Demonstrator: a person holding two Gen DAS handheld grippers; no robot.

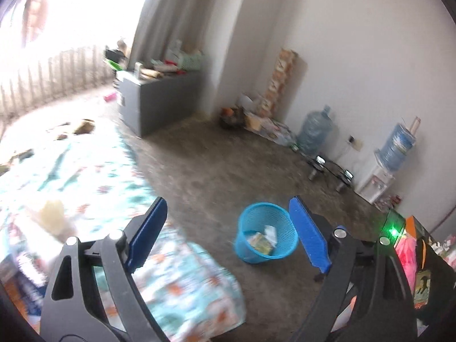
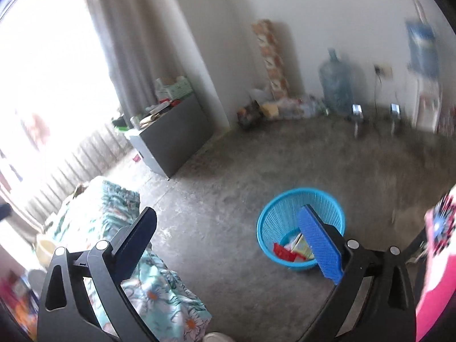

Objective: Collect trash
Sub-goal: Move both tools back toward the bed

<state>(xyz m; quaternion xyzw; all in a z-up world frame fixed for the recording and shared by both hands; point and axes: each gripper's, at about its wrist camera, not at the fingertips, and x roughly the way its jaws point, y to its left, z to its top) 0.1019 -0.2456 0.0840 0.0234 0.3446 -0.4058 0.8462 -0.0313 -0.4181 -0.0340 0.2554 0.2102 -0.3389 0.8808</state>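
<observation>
Both tools are spread wide with nothing between their ribbed blue pads: the left tool and the right tool hang over the rough grey floor, probably free to go after more trash. The trash gathered so far, crumpled paper and a red wrapper, lies in the bottom of the round blue mesh plastic basket, which stands upright on the floor just beside the bed, likely for easy reach. The bed's soft floral cover hangs over its edge.

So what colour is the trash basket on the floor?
Bright blue mesh basket, clearest in the right wrist view.
</observation>
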